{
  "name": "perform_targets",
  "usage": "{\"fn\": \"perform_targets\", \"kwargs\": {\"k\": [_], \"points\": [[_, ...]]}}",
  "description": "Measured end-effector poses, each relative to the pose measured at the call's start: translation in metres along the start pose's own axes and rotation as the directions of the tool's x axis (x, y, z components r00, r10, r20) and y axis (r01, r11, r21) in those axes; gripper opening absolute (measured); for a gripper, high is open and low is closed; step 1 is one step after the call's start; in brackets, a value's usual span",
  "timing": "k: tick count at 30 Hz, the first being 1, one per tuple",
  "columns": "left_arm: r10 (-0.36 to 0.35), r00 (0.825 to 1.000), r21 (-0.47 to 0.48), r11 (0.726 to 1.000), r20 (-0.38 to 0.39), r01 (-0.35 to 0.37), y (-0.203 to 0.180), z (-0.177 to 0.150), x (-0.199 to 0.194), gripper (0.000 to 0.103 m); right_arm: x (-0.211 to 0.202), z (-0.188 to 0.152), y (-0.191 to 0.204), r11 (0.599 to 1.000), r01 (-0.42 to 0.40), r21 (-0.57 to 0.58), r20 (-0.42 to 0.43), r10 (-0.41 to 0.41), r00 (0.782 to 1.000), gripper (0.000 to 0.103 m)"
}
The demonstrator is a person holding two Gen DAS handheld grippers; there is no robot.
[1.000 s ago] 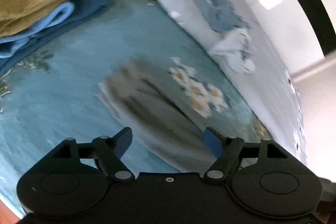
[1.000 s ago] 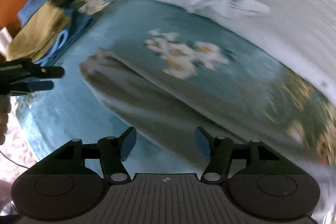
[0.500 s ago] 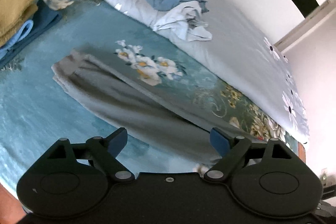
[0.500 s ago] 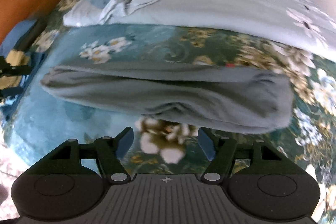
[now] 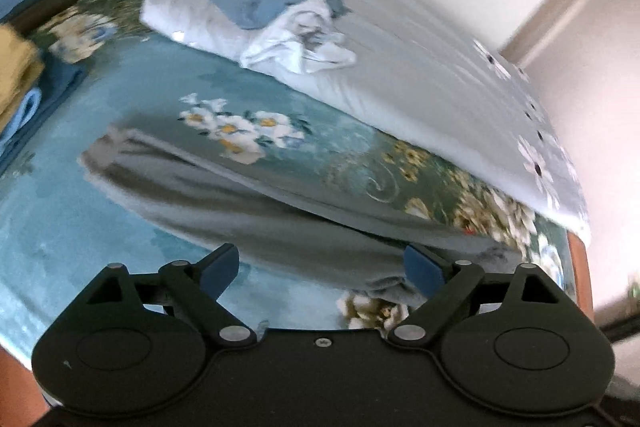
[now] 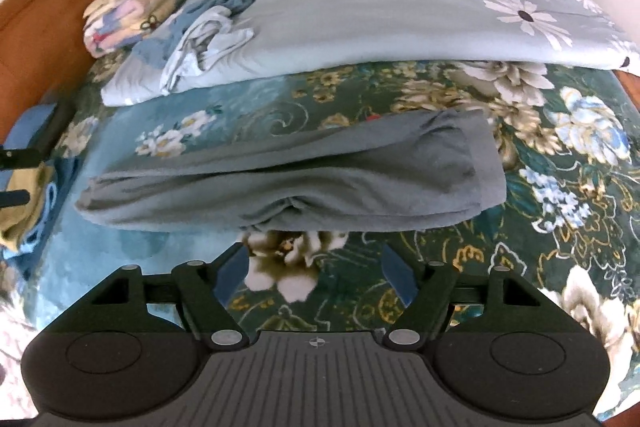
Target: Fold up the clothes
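Note:
A grey garment (image 6: 304,183), folded into a long strip, lies across the teal floral bedspread (image 6: 560,211). My right gripper (image 6: 316,273) hovers just in front of its near edge, jaws opening, nothing between them. In the left wrist view the same grey garment (image 5: 256,211) stretches from left to lower right. My left gripper (image 5: 322,267) hangs over its near side with the jaws opening wide and nothing held. A crumpled white and blue garment (image 6: 204,39) rests on the pale blue quilt (image 6: 400,11) behind.
A stack of folded yellow and blue clothes (image 6: 24,211) sits at the left. A folded floral blanket (image 6: 132,11) lies by the orange headboard (image 6: 44,27). The quilt with daisy print covers the far half of the bed. The bed's right edge (image 5: 580,275) is close.
Both grippers have swung rightwards along the grey garment and rolled level. Both sets of jaws have widened. The garment lies where it was, no longer blurred.

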State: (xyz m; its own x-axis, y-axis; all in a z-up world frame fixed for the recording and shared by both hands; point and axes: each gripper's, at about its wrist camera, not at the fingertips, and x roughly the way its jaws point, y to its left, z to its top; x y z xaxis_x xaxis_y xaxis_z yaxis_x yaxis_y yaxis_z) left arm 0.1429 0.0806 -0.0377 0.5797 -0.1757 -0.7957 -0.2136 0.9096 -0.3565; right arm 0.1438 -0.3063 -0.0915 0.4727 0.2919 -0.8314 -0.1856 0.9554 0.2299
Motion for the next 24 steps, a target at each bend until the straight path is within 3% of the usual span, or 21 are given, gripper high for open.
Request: {"fn": "perform_targets", "kwargs": {"k": [6, 14, 22, 24], "points": [[-0.092, 0.993, 0.118, 0.988, -0.072, 0.1, -0.02, 0.003, 0.033, 0.089, 0.0, 0.002, 0.002, 0.994, 0.026, 0.104, 0.005, -0.027, 1.0, 0.072], [-0.232, 0.957, 0.273, 0.922, -0.176, 0.274, -0.039, -0.016, 0.077, 0.084, 0.015, 0.004, 0.009, 0.97, 0.125, 0.209, -0.025, -0.122, 0.992, 0.072], [-0.279, 0.916, 0.316, 0.875, -0.287, 0.366, -0.059, -0.044, 0.112, 0.074, 0.032, -0.001, 0.007, 0.972, 0.122, 0.199, -0.063, -0.112, 0.992, 0.073], [-0.265, 0.914, 0.312, 0.879, -0.306, 0.359, -0.065, -0.051, 0.127, 0.072, 0.043, -0.001, -0.002, 0.973, 0.105, 0.206, -0.086, -0.089, 0.992, 0.069]]}}
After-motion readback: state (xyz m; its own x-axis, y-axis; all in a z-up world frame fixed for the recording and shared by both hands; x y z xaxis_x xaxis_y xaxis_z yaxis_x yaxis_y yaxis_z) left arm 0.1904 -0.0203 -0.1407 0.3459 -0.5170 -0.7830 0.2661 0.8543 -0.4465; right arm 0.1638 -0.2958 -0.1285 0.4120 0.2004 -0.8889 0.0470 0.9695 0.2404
